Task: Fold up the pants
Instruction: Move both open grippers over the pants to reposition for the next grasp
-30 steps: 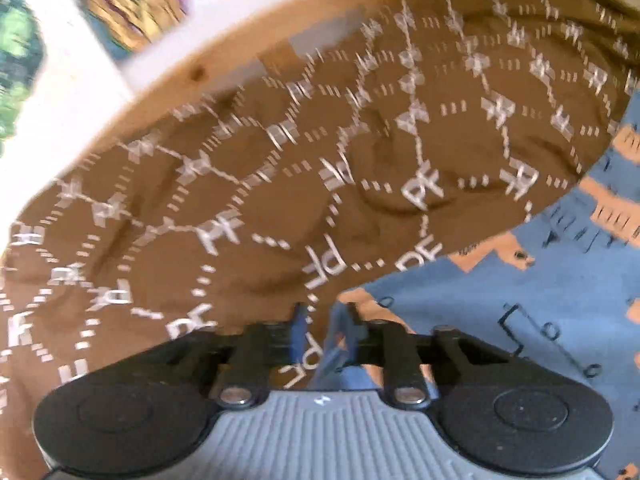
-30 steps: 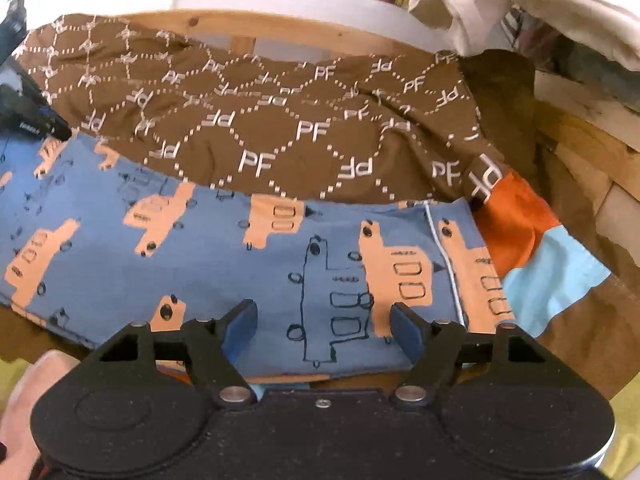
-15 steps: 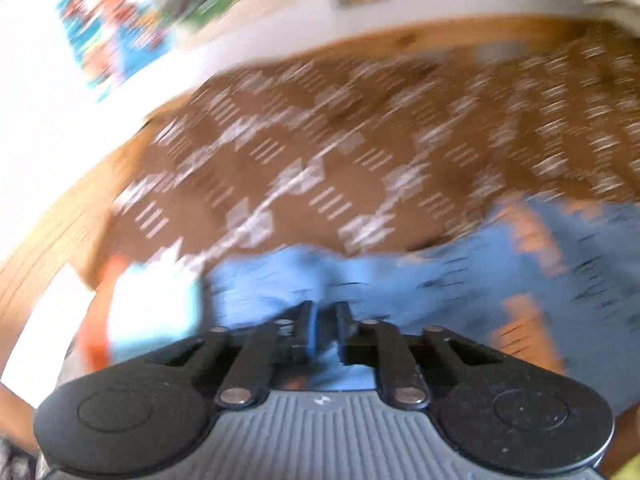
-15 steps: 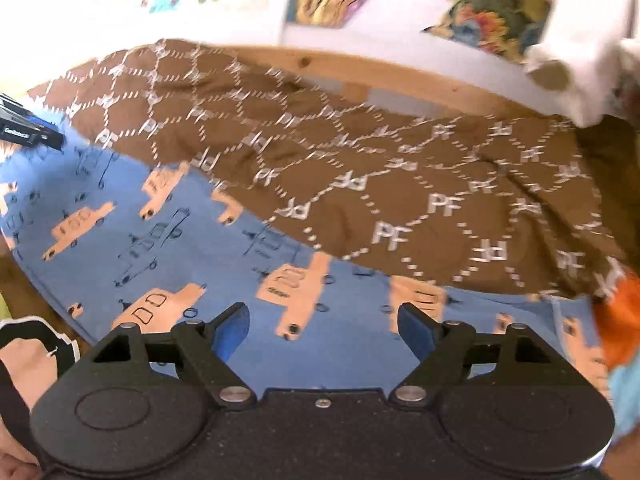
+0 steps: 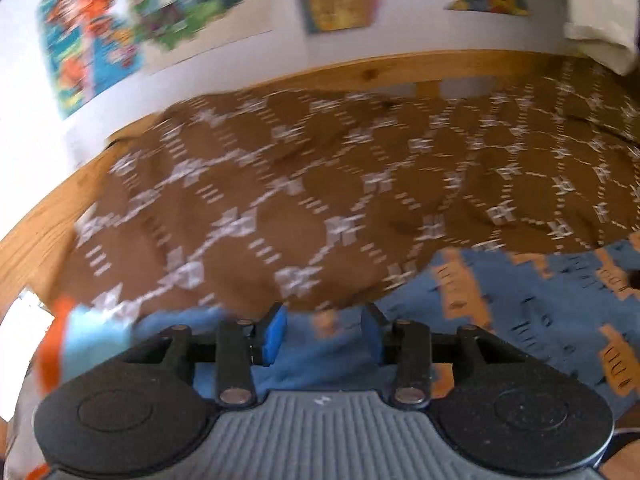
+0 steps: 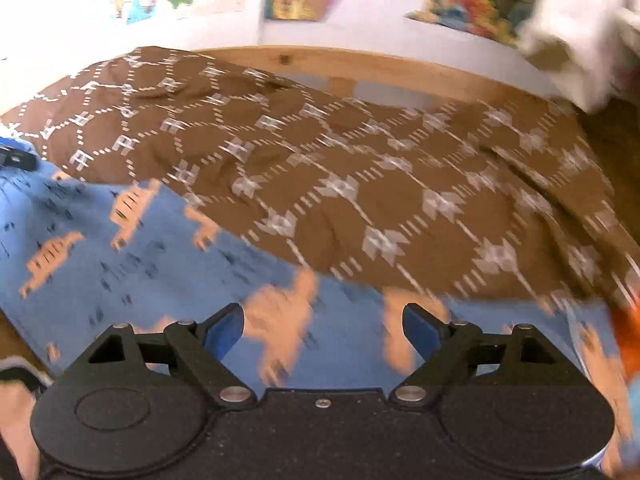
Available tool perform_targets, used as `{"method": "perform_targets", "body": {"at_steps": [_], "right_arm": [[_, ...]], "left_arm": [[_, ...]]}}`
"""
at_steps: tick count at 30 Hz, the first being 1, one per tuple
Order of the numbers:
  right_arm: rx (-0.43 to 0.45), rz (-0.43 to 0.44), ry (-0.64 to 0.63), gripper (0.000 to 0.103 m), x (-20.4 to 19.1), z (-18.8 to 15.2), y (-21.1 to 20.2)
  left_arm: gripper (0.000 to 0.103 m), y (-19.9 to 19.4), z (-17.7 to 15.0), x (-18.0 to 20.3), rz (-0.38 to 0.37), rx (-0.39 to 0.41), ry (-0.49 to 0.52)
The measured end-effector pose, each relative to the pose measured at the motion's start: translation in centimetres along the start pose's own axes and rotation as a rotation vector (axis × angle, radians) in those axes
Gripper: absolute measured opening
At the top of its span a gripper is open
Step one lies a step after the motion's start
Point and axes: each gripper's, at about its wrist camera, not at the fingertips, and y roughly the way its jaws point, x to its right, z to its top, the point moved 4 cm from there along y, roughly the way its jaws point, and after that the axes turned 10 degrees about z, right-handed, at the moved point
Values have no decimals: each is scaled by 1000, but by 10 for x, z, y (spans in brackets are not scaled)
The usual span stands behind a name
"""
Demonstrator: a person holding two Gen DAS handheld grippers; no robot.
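Lying spread over a brown blanket (image 6: 360,184) with a white diamond print, blue pants (image 6: 160,256) patterned with orange trucks; any lettering in the print too blurred to read. Hovering low over the near edge of the pants, left tool (image 5: 322,332), jaws parted a little, blue cloth between them but nothing clamped. Poised above the same garment, right tool (image 6: 323,326), jaws spread wide, holding nothing. Behind the blanket, a wooden bed rail (image 5: 400,70) and bright posters (image 5: 132,12) on a white wall.
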Motion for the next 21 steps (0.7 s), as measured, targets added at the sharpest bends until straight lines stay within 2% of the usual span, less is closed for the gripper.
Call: {"method": "perform_targets", "body": {"at_steps": [3,5,7,8,10,14,17,21], "right_arm": [[31,64,-53,88,-21,31,37],[21,88,-91,88,-34,48,69],[-45,57,-153,87,-43,50,100],[-79,30,-190,87,-44,47,113],[-83,25,-193,94,-38,43,124],[-32,9,-141,91,-26,48,103],[1,18,-126,91,-23,48,67],[-25,-1,-121,94,-18,29,18]], "left_arm": [[46,27,6,20,39,-32,36],[46,52,3,20,102,-91,43],[45,66,-3,13,164,-126,43],[45,70,-5,10,171,-118,51],[42,68,-6,9,182,-102,77],[47,60,-2,12,194,-108,86],[61,47,5,13,178,-104,64],[77,30,15,26,167,-83,76]]}}
